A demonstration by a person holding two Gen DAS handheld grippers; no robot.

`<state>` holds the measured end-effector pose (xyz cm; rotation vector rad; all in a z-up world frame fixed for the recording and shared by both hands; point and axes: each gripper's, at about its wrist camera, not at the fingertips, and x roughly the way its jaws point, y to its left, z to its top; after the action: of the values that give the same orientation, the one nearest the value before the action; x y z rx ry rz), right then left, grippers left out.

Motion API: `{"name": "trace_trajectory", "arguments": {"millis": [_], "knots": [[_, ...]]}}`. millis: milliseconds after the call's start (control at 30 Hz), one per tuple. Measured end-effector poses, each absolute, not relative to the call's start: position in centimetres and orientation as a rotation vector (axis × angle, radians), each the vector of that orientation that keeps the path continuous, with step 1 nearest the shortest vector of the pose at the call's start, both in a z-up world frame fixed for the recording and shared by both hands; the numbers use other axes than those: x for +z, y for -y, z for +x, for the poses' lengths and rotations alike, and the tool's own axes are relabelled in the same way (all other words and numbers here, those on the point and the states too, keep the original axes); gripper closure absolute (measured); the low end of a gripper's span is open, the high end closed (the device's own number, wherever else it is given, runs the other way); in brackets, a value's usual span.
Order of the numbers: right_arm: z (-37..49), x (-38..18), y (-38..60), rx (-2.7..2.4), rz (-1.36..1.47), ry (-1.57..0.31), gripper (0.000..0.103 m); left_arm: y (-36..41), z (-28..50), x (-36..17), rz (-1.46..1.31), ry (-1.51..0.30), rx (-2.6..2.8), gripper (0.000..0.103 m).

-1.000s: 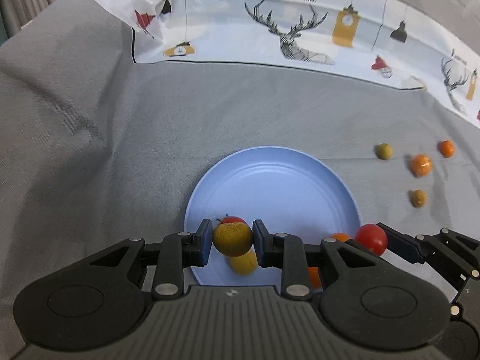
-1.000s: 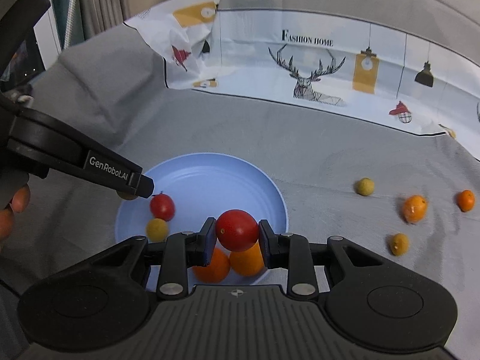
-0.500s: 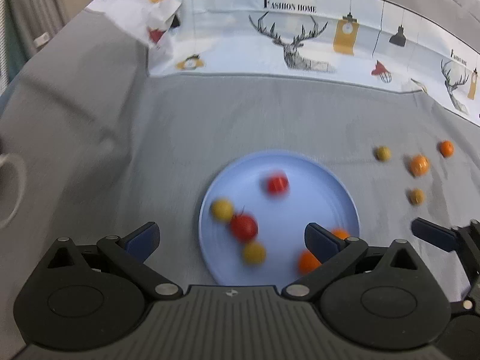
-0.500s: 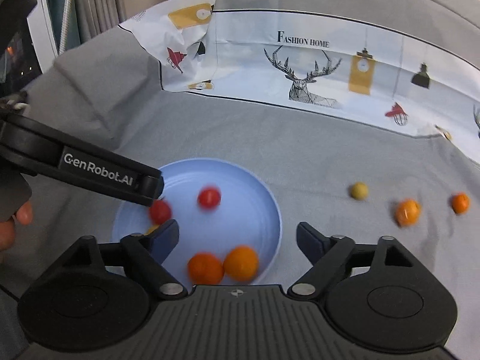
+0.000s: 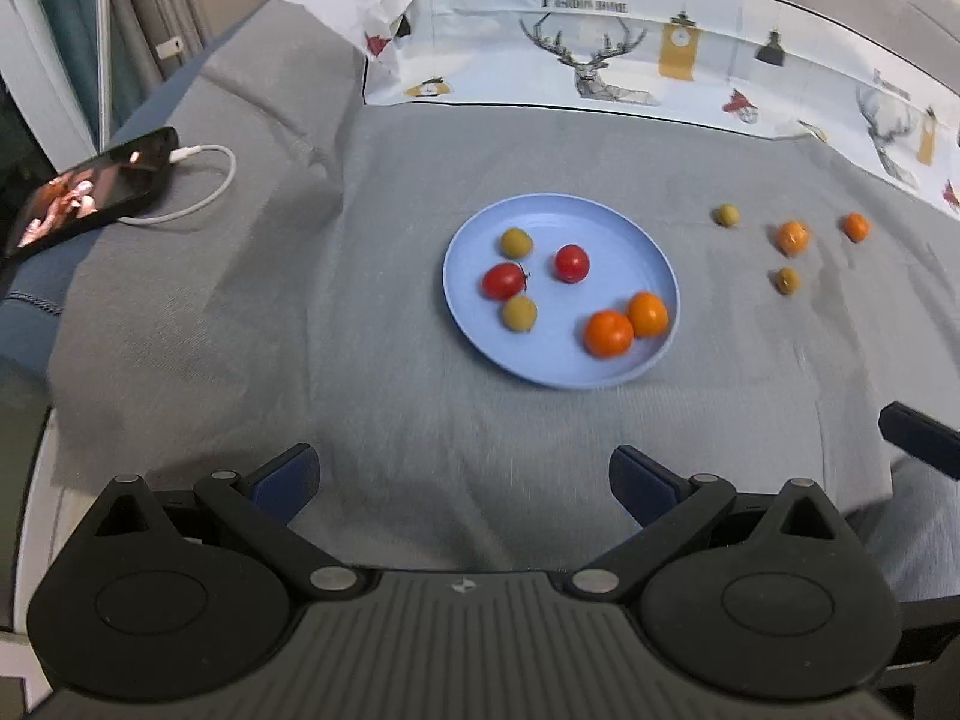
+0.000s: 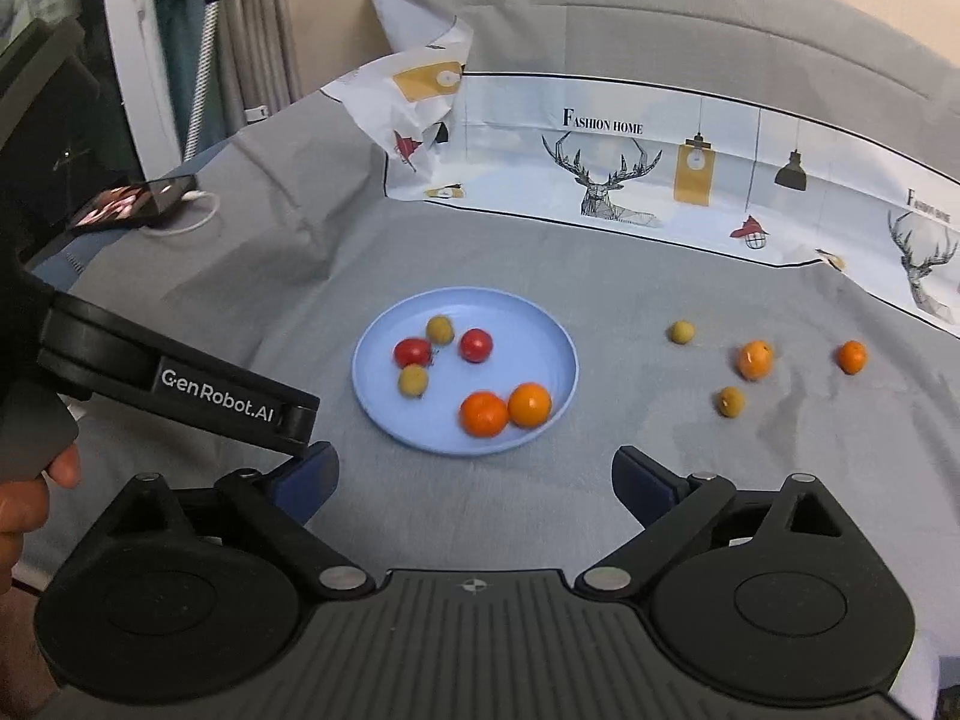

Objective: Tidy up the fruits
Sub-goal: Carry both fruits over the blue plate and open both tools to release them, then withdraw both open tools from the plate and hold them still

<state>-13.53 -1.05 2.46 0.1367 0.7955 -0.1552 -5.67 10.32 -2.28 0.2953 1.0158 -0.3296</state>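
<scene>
A light blue plate [image 5: 600, 222] [image 6: 540, 324] lies on the grey cloth. In it are two red tomatoes [image 5: 571, 263] [image 6: 476, 345], two yellow-green fruits [image 5: 516, 242] [image 6: 439, 330] and two oranges [image 5: 608, 333] [image 6: 483, 414]. Several small fruits lie on the cloth right of the plate, among them an orange one [image 5: 793, 237] [image 6: 755, 359] and a yellow-green one [image 5: 726, 215] [image 6: 681, 332]. My left gripper [image 5: 462, 480] is open and empty, well short of the plate. My right gripper [image 6: 474, 480] is open and empty, just short of the plate's near rim.
A phone [image 5: 90, 189] [image 6: 135, 201] with a white cable lies at the far left on the cloth. A printed deer-pattern sheet [image 5: 600, 60] [image 6: 630, 174] runs along the back. The left gripper's arm [image 6: 180, 390] crosses the left of the right wrist view.
Both grippers opened and dropped their fruit into the plate: the left a yellow-green fruit, the right a red tomato. Both have pulled back and up from the plate.
</scene>
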Motion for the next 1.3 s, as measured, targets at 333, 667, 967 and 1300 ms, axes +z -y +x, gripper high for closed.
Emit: {"name": "trace_trajectory", "arguments": {"millis": [333,667,967,1300], "knots": [[-18.9,5.4,-0.6,-0.184,0.075,-0.676,0.004,-11.7,-10.5,0.7,0.283,-0.920,-0.325,0.000],[-21.2,6.9,-1.4,-0.191,0.050,-0.604,0.004,-11.8,-12.6,2.6,0.291,-0.845,-0.326,0.000],[-21.6,7.1,-2.0,-0.194,0.034,-0.591,0.003,-12.3,-12.9,2.9,0.289,-0.826,-0.332,0.000],[-21.4,6.6,-1.6,-0.190,0.053,-0.605,0.003,-12.1,-12.4,2.3,0.305,-0.844,-0.331,0.000]]}}
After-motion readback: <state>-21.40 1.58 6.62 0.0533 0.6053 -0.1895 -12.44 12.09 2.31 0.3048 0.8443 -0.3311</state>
